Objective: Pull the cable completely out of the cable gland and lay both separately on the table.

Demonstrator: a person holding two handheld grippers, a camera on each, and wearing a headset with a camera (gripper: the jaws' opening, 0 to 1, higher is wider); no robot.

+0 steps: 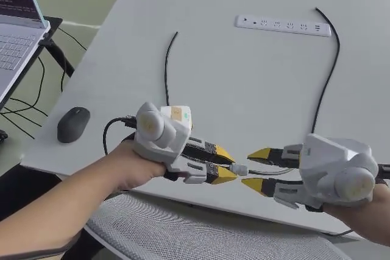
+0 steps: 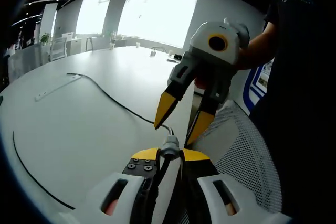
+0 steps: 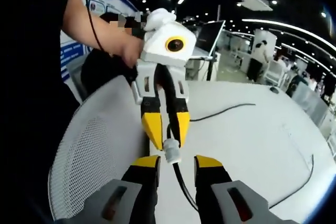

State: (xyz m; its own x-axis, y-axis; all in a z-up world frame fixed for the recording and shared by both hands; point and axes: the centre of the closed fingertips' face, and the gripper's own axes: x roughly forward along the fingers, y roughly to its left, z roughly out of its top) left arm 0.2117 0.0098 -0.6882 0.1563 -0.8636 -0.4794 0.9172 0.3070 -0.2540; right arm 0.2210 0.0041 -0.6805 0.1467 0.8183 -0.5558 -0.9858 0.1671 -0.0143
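A small grey cable gland [image 1: 239, 168] is clamped between the yellow tips of my left gripper [image 1: 228, 164], which is shut on it. In the left gripper view the gland [image 2: 169, 145] sits right at my left gripper [image 2: 170, 155]. A thin cable [image 1: 271, 172] leaves the gland and runs between the parted jaws of my right gripper [image 1: 250, 168], which is open. In the right gripper view the cable [image 3: 181, 182] drops from the gland [image 3: 171, 152] through my right gripper [image 3: 176, 162]. Both grippers hover at the table's near edge, facing each other.
A white power strip [image 1: 283, 25] with its black lead [image 1: 329, 77] lies at the back of the white table [image 1: 244, 89]. A loose black cable [image 1: 166, 65] lies mid-left. A dark mouse [image 1: 73, 124] and laptop [image 1: 15, 22] are left; a mesh chair [image 1: 213, 229] is below.
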